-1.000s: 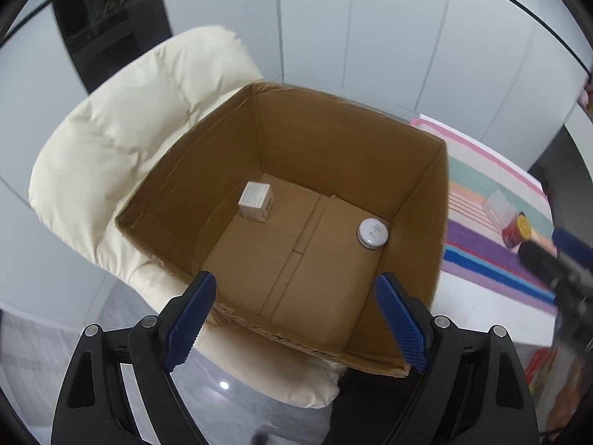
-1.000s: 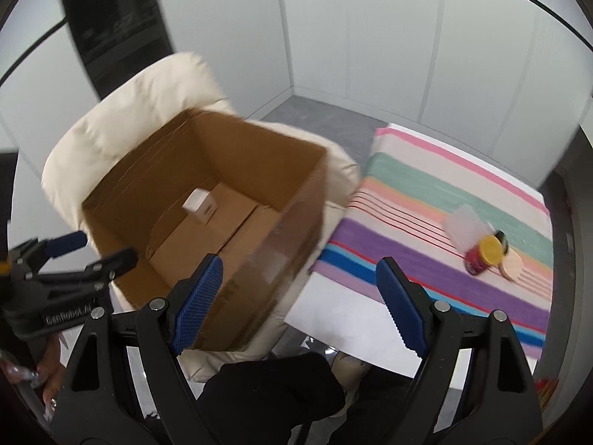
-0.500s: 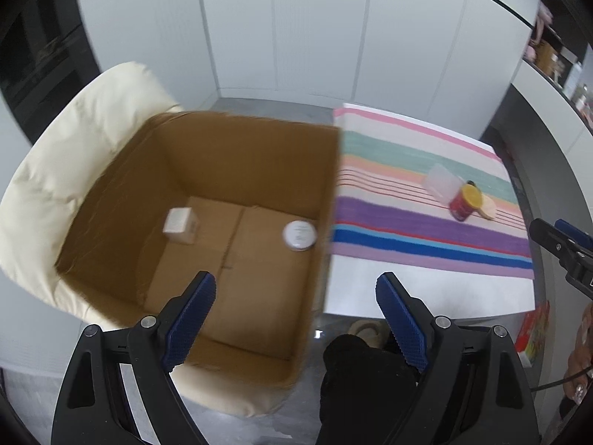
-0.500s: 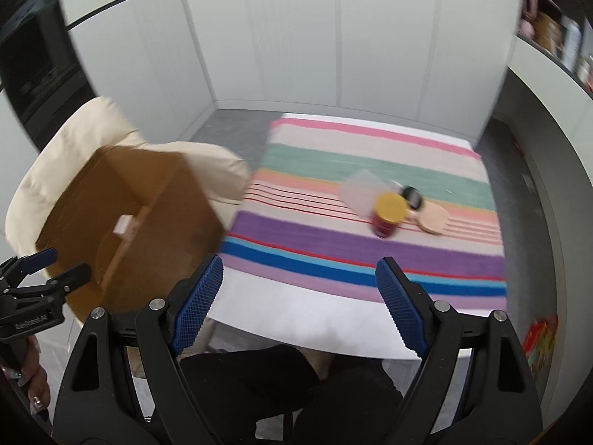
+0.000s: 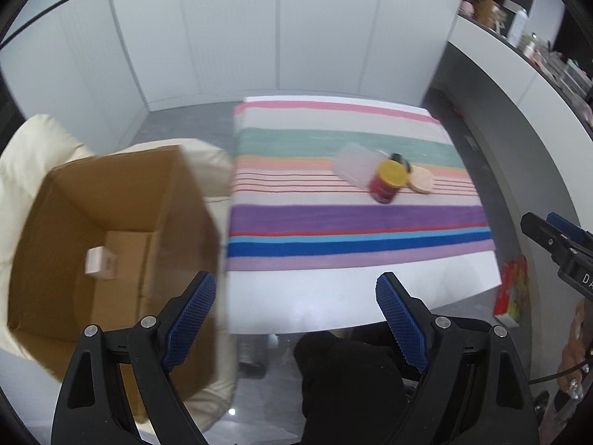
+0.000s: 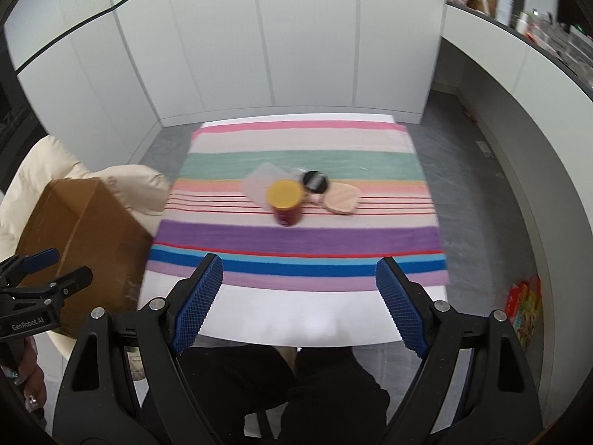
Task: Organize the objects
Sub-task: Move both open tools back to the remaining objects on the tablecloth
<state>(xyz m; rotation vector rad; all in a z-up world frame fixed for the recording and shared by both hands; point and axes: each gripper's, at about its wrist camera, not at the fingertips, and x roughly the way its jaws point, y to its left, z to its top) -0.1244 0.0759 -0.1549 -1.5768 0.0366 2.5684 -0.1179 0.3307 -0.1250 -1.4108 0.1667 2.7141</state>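
We see the desk (image 6: 289, 326) in both views, white along its near edge, with a striped cloth (image 6: 296, 237) over most of its top. To its left a cream chair (image 5: 26, 155) carries an open cardboard box (image 5: 178, 230). Only the left wrist view looks down into the box, where a small white carton (image 5: 99, 262) lies on the bottom; the right wrist view shows just the box's outer wall (image 6: 85, 230).

On the cloth, near its middle, the things to sort sit in a tight cluster. A clear plastic tub (image 6: 259, 187) lies at the left, and a red jar (image 6: 286, 207) with a yellow lid stands just in front of it. The right wrist view shows a black round compact (image 6: 315, 181) plainly behind the jar, and a tan oval pad (image 6: 341, 202) to the right; in the left wrist view the compact is little more than a dark sliver behind the lid.

Both pairs of tongs stand wide open and hold nothing: the left tongs (image 5: 296, 319) hang over the desk's near left corner, the right tongs (image 6: 299, 307) over its near edge. Each view catches the other tongs at its margin. A colourful packet (image 6: 523, 307) lies on the floor at the right.
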